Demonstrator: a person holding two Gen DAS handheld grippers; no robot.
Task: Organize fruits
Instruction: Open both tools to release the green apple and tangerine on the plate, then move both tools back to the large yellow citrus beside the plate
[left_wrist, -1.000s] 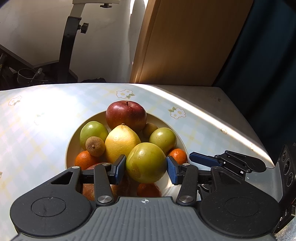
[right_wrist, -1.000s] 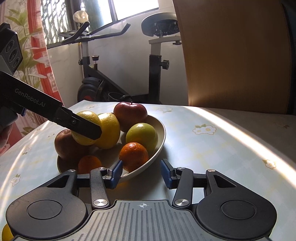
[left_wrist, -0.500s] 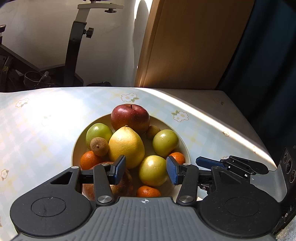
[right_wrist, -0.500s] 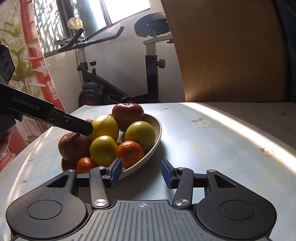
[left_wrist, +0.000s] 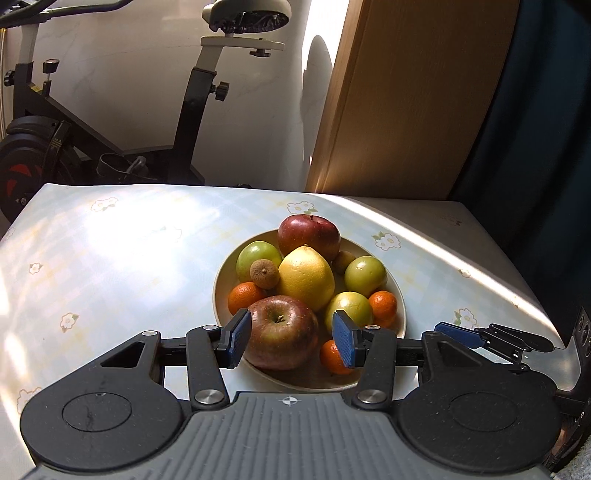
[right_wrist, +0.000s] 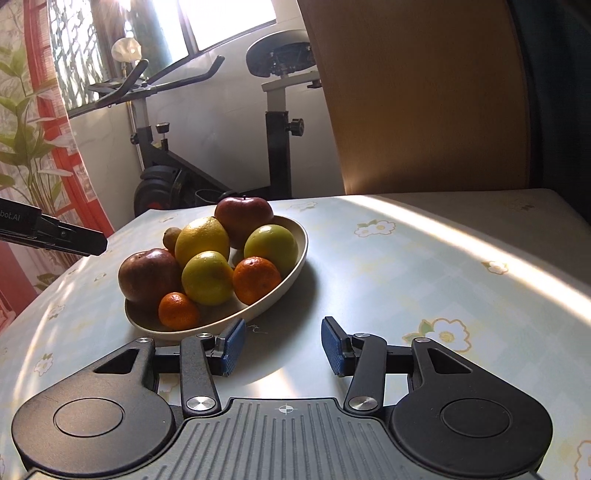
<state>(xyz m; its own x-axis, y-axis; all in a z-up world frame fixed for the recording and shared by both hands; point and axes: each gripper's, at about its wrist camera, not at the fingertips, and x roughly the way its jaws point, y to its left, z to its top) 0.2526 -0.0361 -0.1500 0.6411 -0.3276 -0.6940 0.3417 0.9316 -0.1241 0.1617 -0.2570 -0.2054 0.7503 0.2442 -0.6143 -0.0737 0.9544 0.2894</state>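
Cream bowl (left_wrist: 400, 295), yellow lemon (left_wrist: 306, 278), seemingly pale-blue checked, flower-printed tablecloth (left_wrist: 129, 258).

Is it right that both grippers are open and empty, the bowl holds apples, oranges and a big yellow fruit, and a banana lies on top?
Not quite: no banana is there. In the left wrist view the bowl holds only round fruit, the big yellow fruit sitting highest. The left gripper and right gripper are open and empty.

The left black plastic two-finger gripper (left_wrist: 291, 341) has blue ribbed pads (left_wrist: 238, 338) on jointed black links with silver screws (left_wrist: 207, 397), two round black discs, and a grey ribbed base with a crosshair mark. The right black plastic gripper (right_wrist: 280, 345) looks identical.
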